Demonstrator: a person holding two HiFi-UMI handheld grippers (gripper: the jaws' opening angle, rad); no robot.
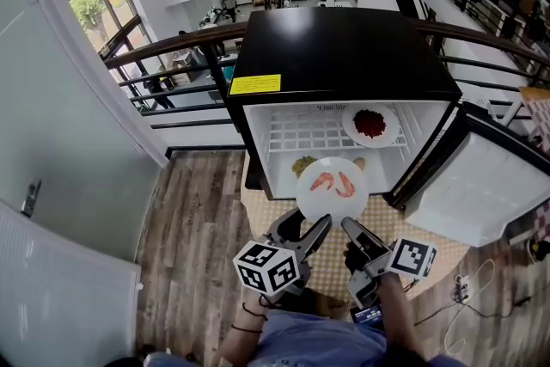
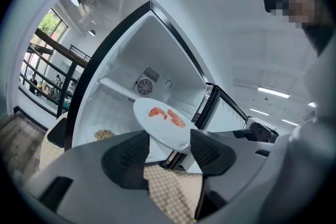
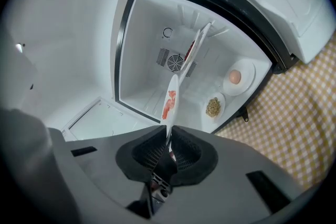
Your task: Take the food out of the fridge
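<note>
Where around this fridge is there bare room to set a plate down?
The fridge's black top is bare. The wire shelf is free left of the plate of red food. The checkered mat lies open right of the shrimp plate. The fridge floor is crowded: a grain plate and an egg plate.

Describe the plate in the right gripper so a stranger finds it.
Find the black-topped mini fridge, door open. Before its opening, the right gripper pinches the rim of a white plate. Only this plate carries two pink shrimp.
</note>
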